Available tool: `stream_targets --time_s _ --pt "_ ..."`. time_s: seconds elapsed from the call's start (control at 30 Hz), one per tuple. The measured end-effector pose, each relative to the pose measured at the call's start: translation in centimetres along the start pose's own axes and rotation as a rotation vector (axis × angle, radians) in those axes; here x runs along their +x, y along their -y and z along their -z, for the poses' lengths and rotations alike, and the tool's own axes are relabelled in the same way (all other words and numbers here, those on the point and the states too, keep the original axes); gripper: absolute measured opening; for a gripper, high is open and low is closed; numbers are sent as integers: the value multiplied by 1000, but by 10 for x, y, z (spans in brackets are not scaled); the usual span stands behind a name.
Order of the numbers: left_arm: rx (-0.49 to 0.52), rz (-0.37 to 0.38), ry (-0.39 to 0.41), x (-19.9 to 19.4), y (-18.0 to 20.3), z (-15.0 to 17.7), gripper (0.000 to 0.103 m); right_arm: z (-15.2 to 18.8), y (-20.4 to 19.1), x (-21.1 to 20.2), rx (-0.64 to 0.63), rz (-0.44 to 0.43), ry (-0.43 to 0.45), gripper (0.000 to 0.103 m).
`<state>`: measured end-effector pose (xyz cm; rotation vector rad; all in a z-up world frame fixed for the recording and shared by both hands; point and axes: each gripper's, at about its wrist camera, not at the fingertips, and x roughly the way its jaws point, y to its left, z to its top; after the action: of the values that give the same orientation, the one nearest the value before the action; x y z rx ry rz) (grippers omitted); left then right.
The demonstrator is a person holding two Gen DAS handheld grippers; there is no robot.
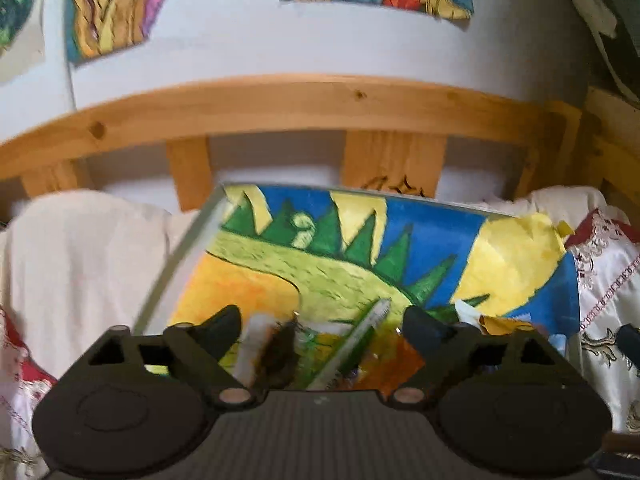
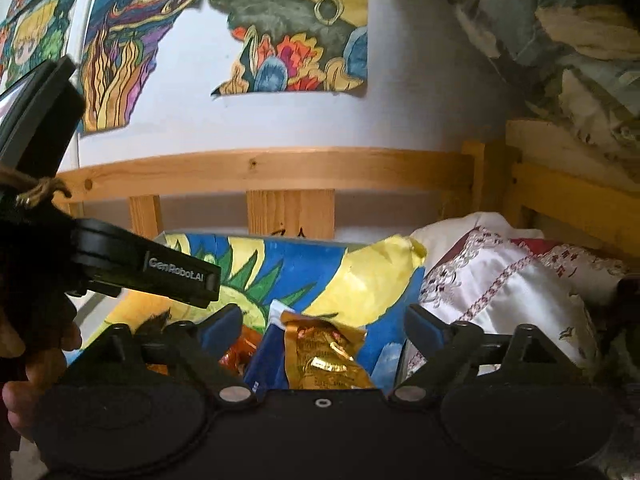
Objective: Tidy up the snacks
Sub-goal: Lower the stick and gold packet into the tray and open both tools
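My left gripper [image 1: 322, 322] is open, its fingers wide apart above a heap of snack packets on a painted board [image 1: 400, 248]. Between the fingers lie a green-and-white packet [image 1: 356, 344], a dark brown packet [image 1: 280, 352] and an orange wrapper [image 1: 400, 364]. My right gripper [image 2: 324, 324] is open over the same board [image 2: 380, 272]. A gold foil packet [image 2: 324, 356] lies between its fingers, with a blue packet [image 2: 268, 356] and an orange wrapper [image 2: 240, 352] beside it. The left gripper's body [image 2: 160, 272] shows at the left of the right wrist view.
The board lies on a bed with white embroidered bedding [image 1: 608, 280], [image 2: 500, 280]. A wooden bed rail [image 1: 280, 108] runs behind, below a white wall with paintings [image 2: 288, 32]. A cream pillow [image 1: 80, 264] lies to the left.
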<state>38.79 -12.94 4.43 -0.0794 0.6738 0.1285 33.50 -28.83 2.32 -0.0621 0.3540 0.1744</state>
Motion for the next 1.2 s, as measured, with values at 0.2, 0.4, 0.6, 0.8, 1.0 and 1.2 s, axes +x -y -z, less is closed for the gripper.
stream_targets --time_s 0.2,0.4,0.6,0.8,1.0,1.2 --pt "22 -29 37 -16 -2 -3 102 -8 5 -12 43 -15 50 101" --pt "35 -40 35 -22 -2 -3 102 -11 7 -17 58 -19 68 102" --pt "61 -65 39 -25 -2 -2 102 -11 7 -18 59 -13 70 102" --pt "32 -87 36 -32 -14 0 102 -11 5 -21 51 -6 69 102" --pt "-26 -89 46 -50 -35 14 102 -14 1 -33 41 -4 79 102" --pt "-87 -96 64 -75 -56 30 102 -17 -5 -52 35 -19 94 102"
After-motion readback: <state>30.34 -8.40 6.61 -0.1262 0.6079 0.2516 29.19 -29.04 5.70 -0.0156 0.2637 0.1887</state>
